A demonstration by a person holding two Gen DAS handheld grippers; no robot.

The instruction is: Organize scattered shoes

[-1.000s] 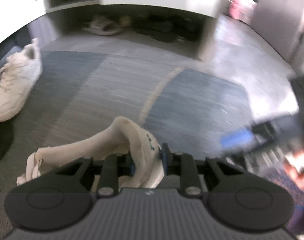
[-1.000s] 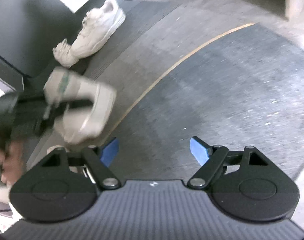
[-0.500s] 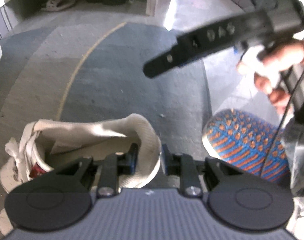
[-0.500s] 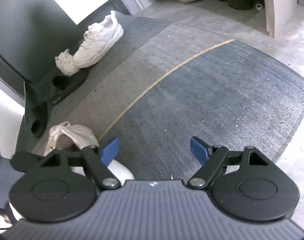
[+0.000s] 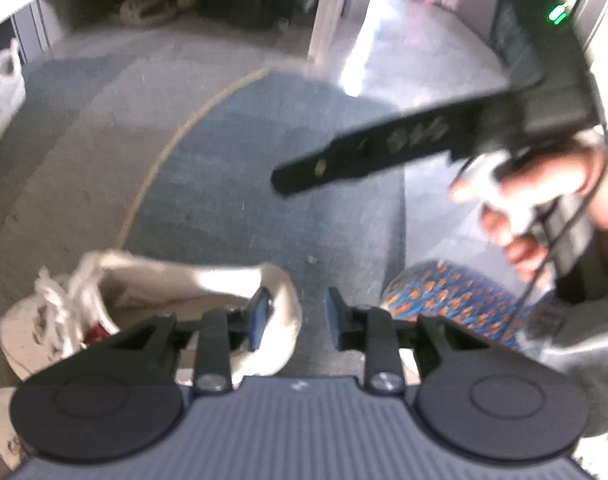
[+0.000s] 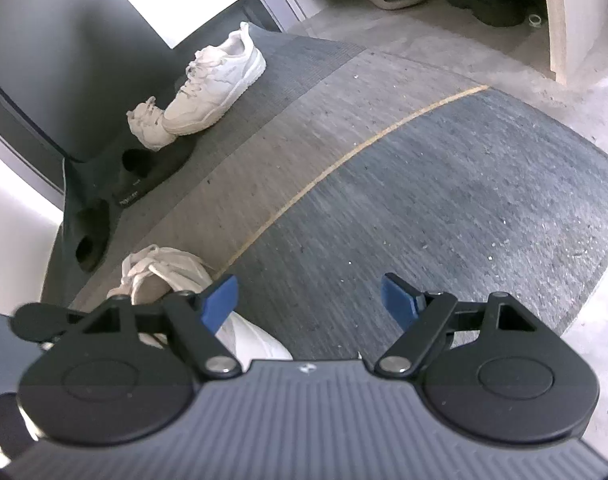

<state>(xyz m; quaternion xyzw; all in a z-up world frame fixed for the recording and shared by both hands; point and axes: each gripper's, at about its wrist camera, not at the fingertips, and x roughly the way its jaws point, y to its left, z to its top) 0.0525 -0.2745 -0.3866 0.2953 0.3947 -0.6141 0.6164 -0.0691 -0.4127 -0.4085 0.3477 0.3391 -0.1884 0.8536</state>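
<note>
While the left gripper [image 5: 293,316] opens its jaws, the heel collar of the cream sneaker [image 5: 151,304] is between the fingers [image 5: 257,320], but the right pad stands clear of it, so the grip is being let go. This looks like the release step: the shoe is set down on the rug [image 5: 243,168], on the grey band just left of the thin yellow line [image 5: 171,152] that curves across it. The right gripper [image 6: 310,300] is wide open with nothing between its blue fingers [image 6: 400,300], and hangs over the dark band on the other side of that line. I judge that the next move calls for lifting the left fingers straight out of the collar without dragging the shoe, then reaching for the white sneaker [image 6: 219,80], which lies far from the line at the rug's edge, its toe touching another pale shoe [image 6: 149,128]. The cream sneaker has soft padded fabric and loose laces; the white one seems smooth, with a thick flat sole. The rug is ribbed and coarse.
</note>
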